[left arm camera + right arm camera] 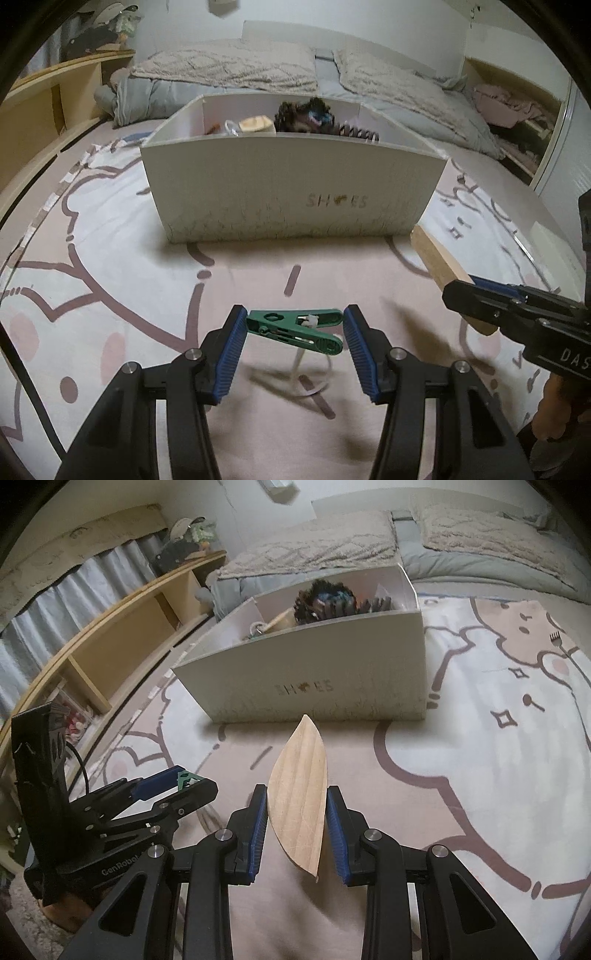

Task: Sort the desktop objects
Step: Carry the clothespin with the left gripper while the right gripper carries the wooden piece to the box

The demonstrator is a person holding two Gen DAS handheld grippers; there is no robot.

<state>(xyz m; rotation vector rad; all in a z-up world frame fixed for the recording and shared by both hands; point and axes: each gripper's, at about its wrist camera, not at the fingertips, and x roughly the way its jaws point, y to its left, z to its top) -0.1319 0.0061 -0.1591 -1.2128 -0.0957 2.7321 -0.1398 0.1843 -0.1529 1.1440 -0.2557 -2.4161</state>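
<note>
- Two things are held up off the bed cover right now, one in each gripper, so the step looks like carrying them to the box.
- Left wrist view: the left gripper (pixel 295 328) holds a green clothes peg (pixel 295 329) between its blue pads, about half way closed. The peg is lifted above the pink cartoon bed cover (pixel 110 258), and its shadow lies under it.
- Just ahead stands the white shoe box (pixel 291 188), open on top. Inside it I can see a dark fuzzy hair tie (pixel 304 114), a dark coil hair band (pixel 356 132), a small tan block (pixel 256 124) and something clear (pixel 231 127) I cannot name.
- The right gripper (pixel 480 295) shows at the right side, gripping a wooden block (pixel 432 254).
- Right wrist view: the right gripper (pixel 296 812) is squeezed narrow on the wooden block (pixel 299 797), which points at the shoe box (pixel 306 675).
- The left gripper (pixel 184 781) is at the left, with a bit of the clothes peg (pixel 183 777) peeking out.
- Next, I think each hand must go up over the box wall, then let go above the right part inside.
</note>
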